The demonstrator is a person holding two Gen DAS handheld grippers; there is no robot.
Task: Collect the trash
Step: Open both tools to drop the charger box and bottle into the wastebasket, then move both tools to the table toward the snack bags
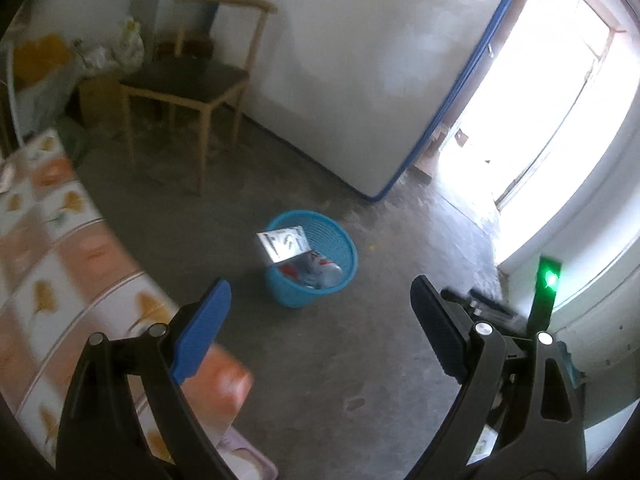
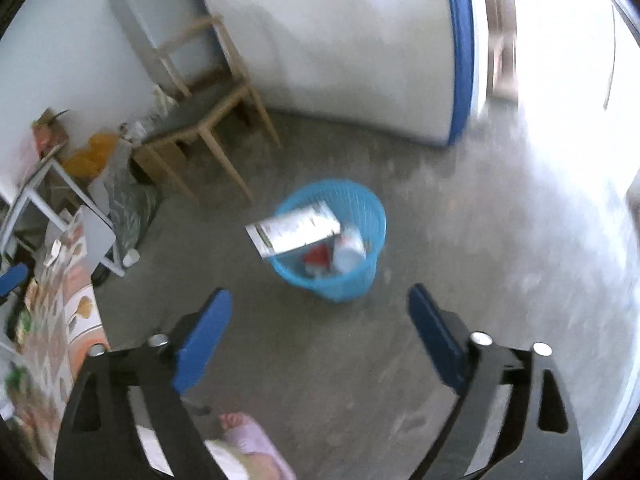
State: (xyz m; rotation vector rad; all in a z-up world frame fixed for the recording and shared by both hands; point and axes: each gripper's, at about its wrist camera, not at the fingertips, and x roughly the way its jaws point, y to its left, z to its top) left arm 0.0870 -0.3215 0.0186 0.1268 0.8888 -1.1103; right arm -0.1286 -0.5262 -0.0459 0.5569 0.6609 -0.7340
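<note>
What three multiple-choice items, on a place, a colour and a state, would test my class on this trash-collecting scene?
1. Where does the round plastic waste basket stand?
A. on the grey concrete floor
B. on the chair
C. on the table

2. What colour is the basket?
A. red
B. light blue
C. black

3. How is the right gripper?
A. shut on a bottle
B. shut on a carton
C. open, empty

Key: 1 A, floor surrounds its base; 2 B, its mesh wall is light blue; 3 C, only floor shows between the fingers.
</note>
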